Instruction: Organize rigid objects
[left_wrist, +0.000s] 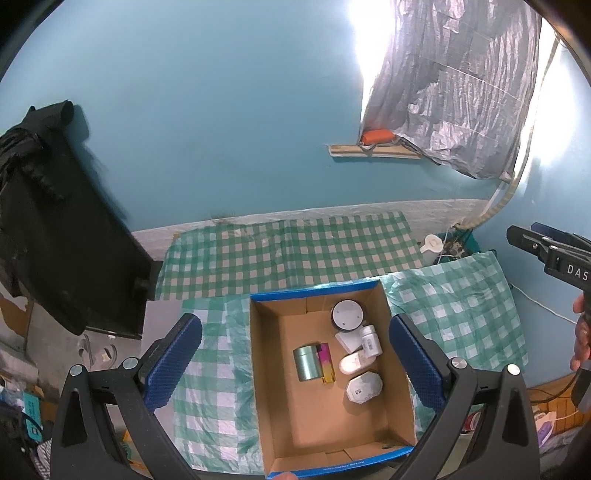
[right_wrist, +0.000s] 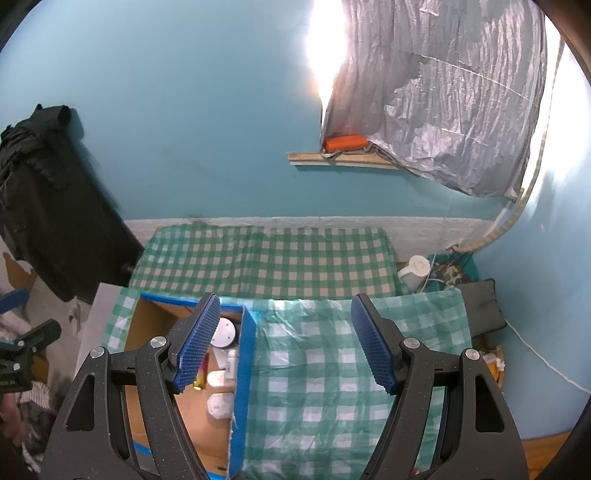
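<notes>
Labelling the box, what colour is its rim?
Blue, over plain brown cardboard box; clearest in the left wrist view.

Cardboard box (left_wrist: 280, 387) holds a green tin (left_wrist: 306, 362), white jars (left_wrist: 347, 314), perhaps a lighter (left_wrist: 327, 363).

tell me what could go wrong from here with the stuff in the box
The small white bottle stands upright, crowded among the other items; a claw reaching in could tip it. The cardboard box sits on loose, wrinkled checkered cloth, so a nudge from either open claw, left claw or right claw, might slide it.
</notes>
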